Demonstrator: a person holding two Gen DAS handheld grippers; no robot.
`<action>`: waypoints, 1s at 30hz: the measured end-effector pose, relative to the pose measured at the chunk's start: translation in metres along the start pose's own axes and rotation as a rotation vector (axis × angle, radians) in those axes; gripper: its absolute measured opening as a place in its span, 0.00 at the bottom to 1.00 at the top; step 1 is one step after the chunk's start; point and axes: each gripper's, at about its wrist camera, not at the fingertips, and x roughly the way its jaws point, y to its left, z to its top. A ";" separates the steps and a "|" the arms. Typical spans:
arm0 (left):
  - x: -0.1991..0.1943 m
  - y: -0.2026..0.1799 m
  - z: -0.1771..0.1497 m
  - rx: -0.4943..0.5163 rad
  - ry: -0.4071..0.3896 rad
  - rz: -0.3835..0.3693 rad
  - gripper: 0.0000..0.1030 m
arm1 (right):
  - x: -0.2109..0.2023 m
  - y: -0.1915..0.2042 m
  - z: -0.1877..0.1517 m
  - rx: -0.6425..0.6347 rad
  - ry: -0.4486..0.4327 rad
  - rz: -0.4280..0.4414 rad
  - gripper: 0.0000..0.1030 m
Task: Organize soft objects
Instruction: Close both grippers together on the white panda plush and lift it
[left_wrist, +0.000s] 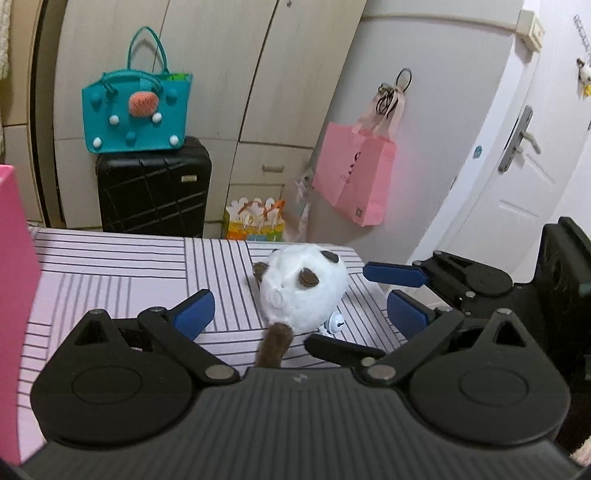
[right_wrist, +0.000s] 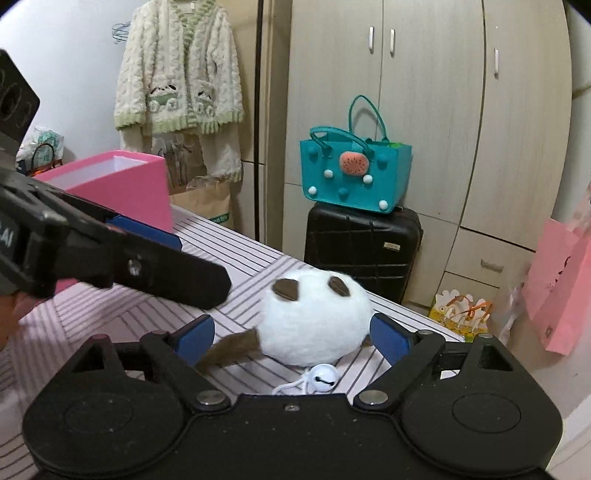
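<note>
A white plush toy (right_wrist: 314, 325) with brown patches lies on the striped bed (left_wrist: 110, 273), near its far edge, a pink box (right_wrist: 125, 184) well to its side. The right claw (right_wrist: 291, 338) straddles it, blue pads apart, untouched; the left claw (left_wrist: 299, 314) gapes too. Closing squarely on the body, clear of the small bell (right_wrist: 323, 380), should hold best.

The pink box (left_wrist: 14, 302) is cut off by the left edge of the left wrist view, its inside unseen there. The plush toy (right_wrist: 314, 321) hides its own face, and its brown tail (right_wrist: 229, 350) slips behind a blue pad. The print on the pink paper bag (left_wrist: 354, 173) is too small to read. In the right wrist view the left gripper (right_wrist: 110, 251) covers part of the box.
</note>
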 end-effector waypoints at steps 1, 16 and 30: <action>0.006 0.000 0.000 -0.003 0.008 0.001 0.97 | 0.004 -0.002 -0.001 -0.003 0.007 0.001 0.91; 0.066 0.014 0.007 -0.104 0.092 -0.030 0.63 | 0.041 -0.022 -0.003 0.005 0.038 0.067 0.81; 0.065 0.012 0.002 -0.130 0.100 -0.031 0.59 | 0.034 -0.016 -0.004 0.060 0.029 0.012 0.76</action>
